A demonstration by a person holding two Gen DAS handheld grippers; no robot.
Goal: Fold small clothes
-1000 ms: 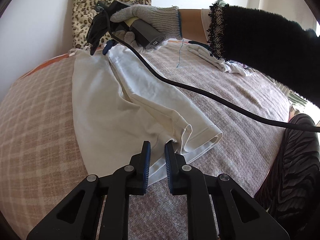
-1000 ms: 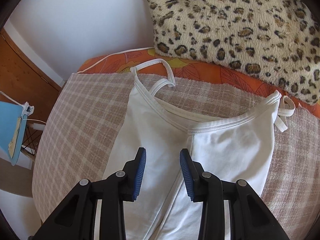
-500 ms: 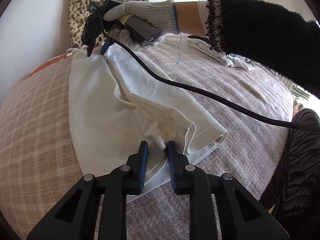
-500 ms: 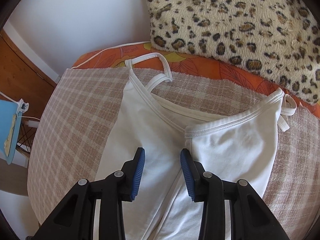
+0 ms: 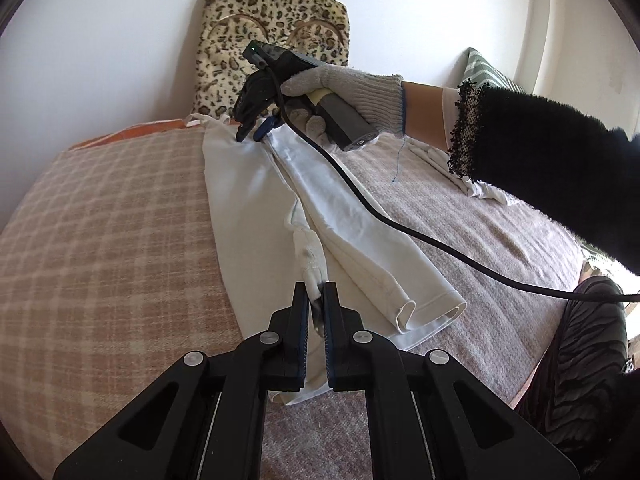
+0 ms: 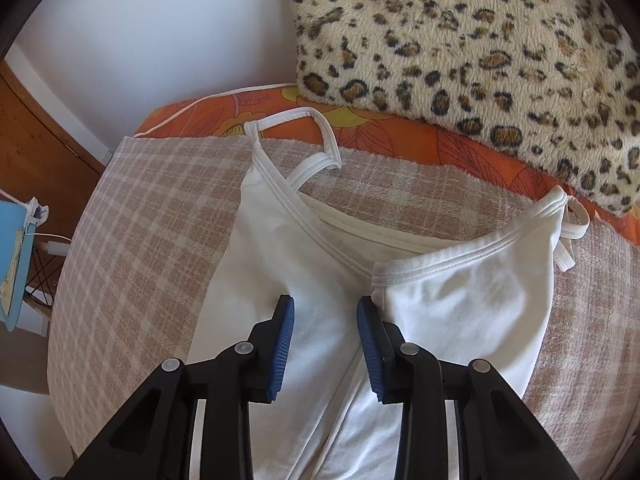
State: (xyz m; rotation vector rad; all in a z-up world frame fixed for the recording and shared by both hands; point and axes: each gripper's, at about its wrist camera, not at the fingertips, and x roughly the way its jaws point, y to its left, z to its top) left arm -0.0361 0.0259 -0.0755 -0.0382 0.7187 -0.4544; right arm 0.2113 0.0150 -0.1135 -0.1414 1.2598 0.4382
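A white strappy top [image 5: 256, 200] lies lengthwise on the checked blanket, its right side folded over toward the middle. My left gripper [image 5: 316, 296] is shut on a bunched fold of the top near its hem and lifts it slightly. My right gripper [image 6: 325, 312] is open, hovering over the top's [image 6: 304, 264] upper part just below the neckline, with the folded edge by its right finger. In the left wrist view the right gripper [image 5: 252, 132] sits at the top's far end, held by a gloved hand.
A leopard-print cushion [image 6: 480, 40] leans on the wall beyond the orange sheet edge [image 6: 400, 128]. A black cable [image 5: 400, 228] crosses the blanket [image 5: 100, 240]. Other white cloth [image 5: 480, 188] lies at the right. A wooden door and blue object [image 6: 16, 256] are left of the bed.
My left gripper has closed on a fold of the top near the hem and pulled it up. My right gripper stayed open and shifted slightly along the top.
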